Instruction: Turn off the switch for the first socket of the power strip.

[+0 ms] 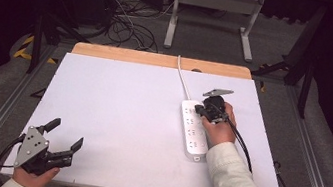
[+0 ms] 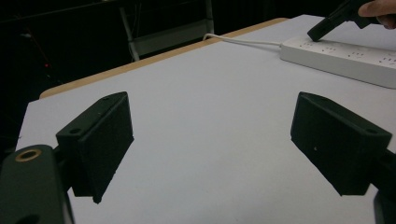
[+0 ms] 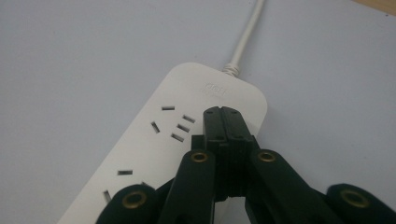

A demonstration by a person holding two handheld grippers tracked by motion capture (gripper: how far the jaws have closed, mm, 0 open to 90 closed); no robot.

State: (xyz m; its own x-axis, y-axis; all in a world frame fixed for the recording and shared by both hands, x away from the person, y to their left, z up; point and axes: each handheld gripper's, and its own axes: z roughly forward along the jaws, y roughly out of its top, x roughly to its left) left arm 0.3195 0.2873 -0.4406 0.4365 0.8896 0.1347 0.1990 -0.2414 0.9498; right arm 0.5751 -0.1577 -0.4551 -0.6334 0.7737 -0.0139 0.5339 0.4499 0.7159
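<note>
Two grippers here: left gripper [image 1: 65, 139] sits at the near-left table [image 1: 115, 116] edge, jaws spread wide, holding nothing. Farther right, the right gripper [image 3: 223, 116] has its jaws pressed together, empty, tips over the white power strip [image 1: 193, 128], whose cord [image 1: 182, 78] runs off the far edge.

Lab/test rig: white table [image 1: 115, 116] on metal frame, loose floor cables [image 1: 125, 23], dark surroundings.

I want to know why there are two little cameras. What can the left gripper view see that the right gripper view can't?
The left gripper view alone has the left gripper with jaws wide apart, the table's far wooden edge and a hand. The right gripper view alone has the socket slots up close and its own right gripper with jaws pressed together. Both share the white power strip, its cord and the white table.
</note>
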